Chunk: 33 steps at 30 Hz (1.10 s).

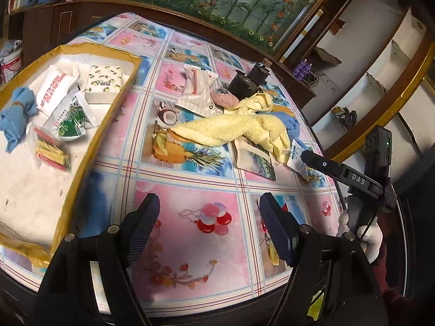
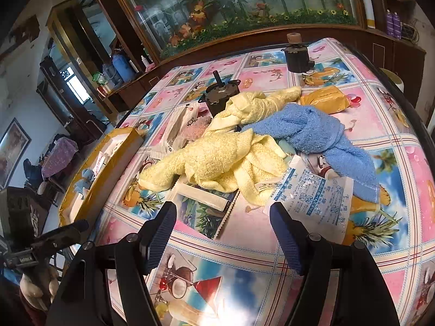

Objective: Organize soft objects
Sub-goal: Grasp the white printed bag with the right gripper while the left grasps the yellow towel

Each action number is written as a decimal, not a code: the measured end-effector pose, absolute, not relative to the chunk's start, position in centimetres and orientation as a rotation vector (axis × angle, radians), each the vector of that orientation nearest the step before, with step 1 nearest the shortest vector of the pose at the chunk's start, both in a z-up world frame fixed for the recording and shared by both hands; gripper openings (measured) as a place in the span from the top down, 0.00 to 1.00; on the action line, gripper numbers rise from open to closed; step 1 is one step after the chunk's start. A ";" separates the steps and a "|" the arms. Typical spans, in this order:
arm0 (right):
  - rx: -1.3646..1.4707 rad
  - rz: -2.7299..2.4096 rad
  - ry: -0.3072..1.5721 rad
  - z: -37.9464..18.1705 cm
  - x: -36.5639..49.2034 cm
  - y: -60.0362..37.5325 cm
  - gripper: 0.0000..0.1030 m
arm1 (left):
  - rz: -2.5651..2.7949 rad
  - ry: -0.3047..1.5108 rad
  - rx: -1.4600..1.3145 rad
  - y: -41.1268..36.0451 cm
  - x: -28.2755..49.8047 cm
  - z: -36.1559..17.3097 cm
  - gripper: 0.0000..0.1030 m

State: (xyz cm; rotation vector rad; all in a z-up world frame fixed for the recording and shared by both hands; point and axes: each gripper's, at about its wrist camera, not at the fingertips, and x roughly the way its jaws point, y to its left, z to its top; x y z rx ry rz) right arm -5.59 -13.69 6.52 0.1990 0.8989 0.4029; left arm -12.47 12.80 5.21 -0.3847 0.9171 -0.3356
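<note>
Fingers spread wide and empty on both: the right gripper (image 2: 223,233) hovers low over the tablecloth (image 2: 244,258), a white sachet (image 2: 318,198) by its right finger, the yellow towel (image 2: 217,160) just ahead, the blue towel (image 2: 320,133) beyond. The left gripper (image 1: 209,231) hovers level, the gold-rimmed tray (image 1: 119,87) ahead-left.

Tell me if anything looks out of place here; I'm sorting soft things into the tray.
Yes. Two dark metal motors sit among the soft items: one is leaning against the yellow towel, the other stands upright farther back. They are hard parts, not soft goods. Both claws are open and empty.
</note>
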 end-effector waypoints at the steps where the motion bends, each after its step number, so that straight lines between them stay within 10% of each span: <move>1: 0.197 0.410 0.901 6.3 -5.5 -13.9 0.29 | -0.332 0.920 -0.386 12.6 -12.7 5.1 0.27; 17: 0.566 0.340 1.053 1.9 2.2 -11.8 0.29 | -0.289 0.944 -0.431 13.4 -14.0 3.8 0.27; 20: 0.527 0.350 0.999 2.4 1.9 -11.1 0.55 | -0.290 0.942 -0.425 13.5 -14.1 3.9 0.27; 23: 0.495 0.458 0.955 3.6 0.8 -10.3 0.58 | -0.285 0.944 -0.426 13.6 -14.1 3.8 0.27; 33: 0.251 0.910 1.003 6.5 -5.9 -4.3 0.31 | -0.317 0.949 -0.375 12.2 -14.1 3.8 0.27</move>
